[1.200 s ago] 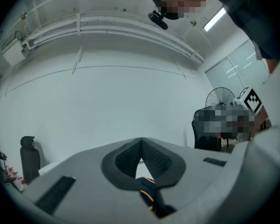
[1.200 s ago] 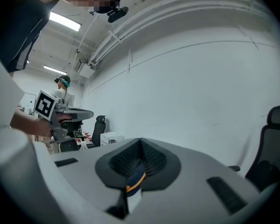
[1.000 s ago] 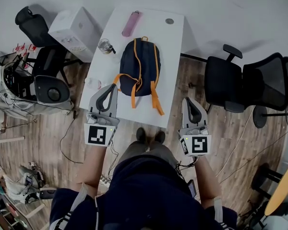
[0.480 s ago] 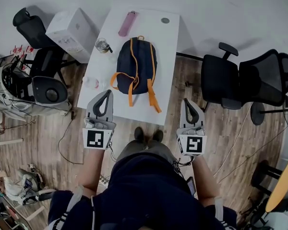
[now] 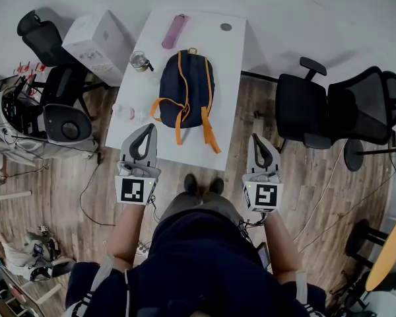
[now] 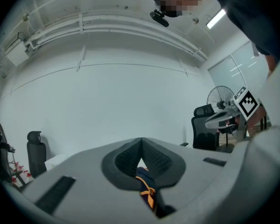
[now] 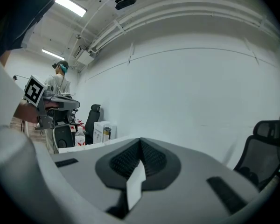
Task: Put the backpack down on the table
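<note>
**Q:** Where is the backpack?
**A:** The backpack [image 5: 188, 88] lies flat near the middle of the white surface [image 5: 232, 71], orange straps facing up.

**Q:** What is the jaw state?
**A:** Left gripper [image 5: 147, 127]: jaws together, nothing clamped, over the surface's near left corner. Right gripper [image 5: 257, 138]: jaws together, empty, just off the near right corner.

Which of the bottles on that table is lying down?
The pink bottle, farthest from the person, lies flat; the glass jar and the clear bottle stand upright.
</note>
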